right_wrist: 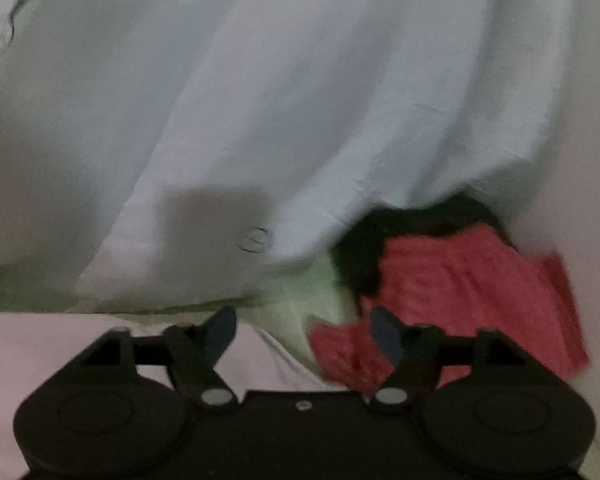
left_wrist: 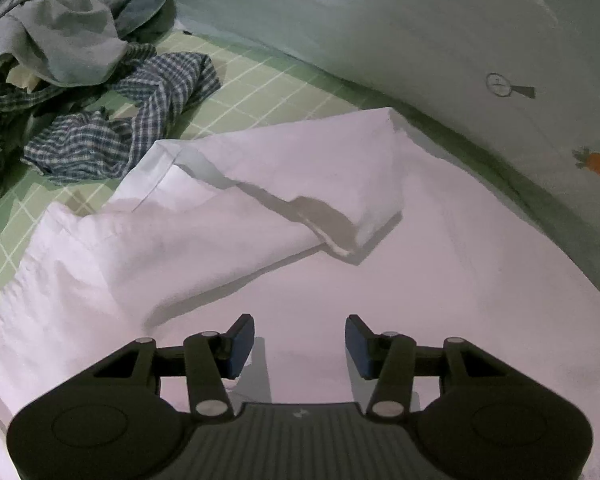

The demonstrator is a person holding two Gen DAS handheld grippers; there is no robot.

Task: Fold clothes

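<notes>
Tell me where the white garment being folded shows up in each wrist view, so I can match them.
Left wrist: white garment fills the centre and bottom, one flap folded over, beneath the open left gripper.
Right wrist: only a blurred pale strip at bottom left, behind the open right gripper.
Shared landmark: the pale printed sheet with small line drawings.

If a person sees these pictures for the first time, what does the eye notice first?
The large white garment spread under the open left gripper, one part folded over. Behind it on the left lies a heap of blue checked clothes. In the right wrist view, a red cloth lies beyond the open right gripper.
</notes>
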